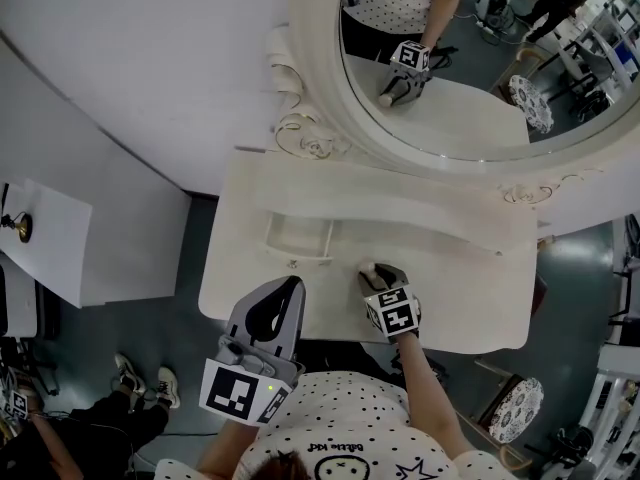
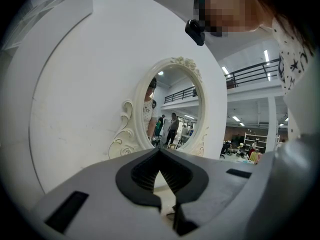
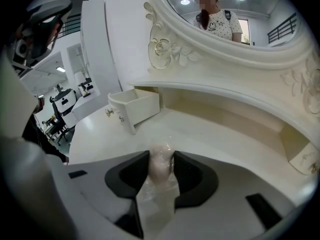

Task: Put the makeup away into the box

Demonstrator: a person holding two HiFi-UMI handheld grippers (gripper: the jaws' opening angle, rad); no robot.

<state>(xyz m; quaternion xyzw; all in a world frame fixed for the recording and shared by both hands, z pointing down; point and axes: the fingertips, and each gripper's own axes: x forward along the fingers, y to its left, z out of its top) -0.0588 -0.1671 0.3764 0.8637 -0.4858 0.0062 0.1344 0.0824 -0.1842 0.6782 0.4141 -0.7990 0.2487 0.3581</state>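
A pale pink makeup item [image 3: 161, 165] in clear wrap lies on the white vanity table [image 1: 460, 298], near its front edge. My right gripper [image 1: 375, 271] points down at it, and both dark pads [image 3: 186, 170] touch its sides. It shows as a small pale lump [image 1: 367, 266] in the head view. The box is a small white drawer [image 1: 298, 238], pulled open at the table's back left [image 3: 135, 106]. My left gripper [image 1: 288, 288] hovers at the table's front left corner, jaws together [image 2: 160, 153] and holding nothing.
An oval mirror [image 1: 450, 58] in a carved white frame rises behind the table, above a raised ledge [image 1: 400, 208]. A second small drawer [image 3: 306, 159] sits at the back right. On the floor are shoes [image 1: 140, 378] at the left and a patterned stool [image 1: 515, 408] at the right.
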